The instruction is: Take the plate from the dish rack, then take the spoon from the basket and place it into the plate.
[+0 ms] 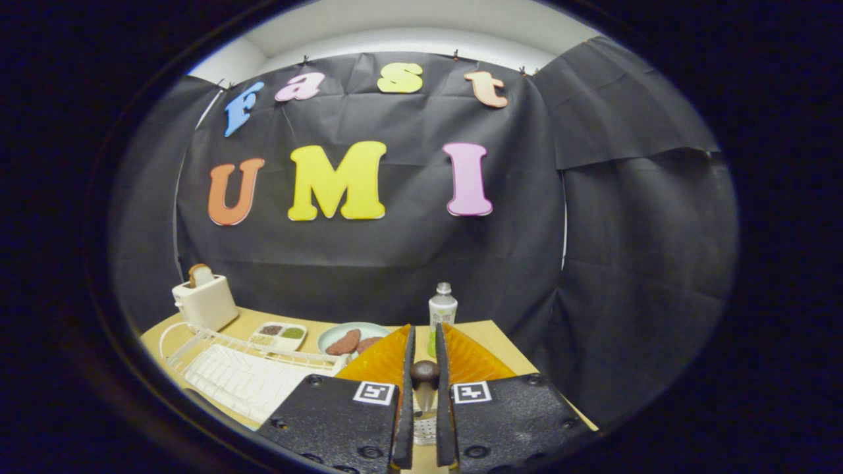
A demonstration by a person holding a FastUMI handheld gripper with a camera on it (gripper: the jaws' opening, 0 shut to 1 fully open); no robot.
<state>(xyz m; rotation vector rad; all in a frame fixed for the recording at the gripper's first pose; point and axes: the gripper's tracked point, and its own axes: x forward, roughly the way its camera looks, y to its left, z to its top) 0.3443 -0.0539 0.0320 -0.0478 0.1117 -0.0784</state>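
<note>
The gripper (pixel 425 375) is closed almost fully, both fingers pressing on the spoon (pixel 425 376), whose dark rounded handle end stands up between them at the bottom centre. Below it sits a perforated metal basket (pixel 425 429). At lower left, the white dish rack (pixel 247 370) lies on the wooden table (pixel 490 332). Beyond it, a divided tray (pixel 279 334) holds brown and green portions, and a pale plate (pixel 352 337) carries two brown patties. A toaster (pixel 205 301) holds a bread slice; a bottle (pixel 442 311) stands just ahead of the fingers.
</note>
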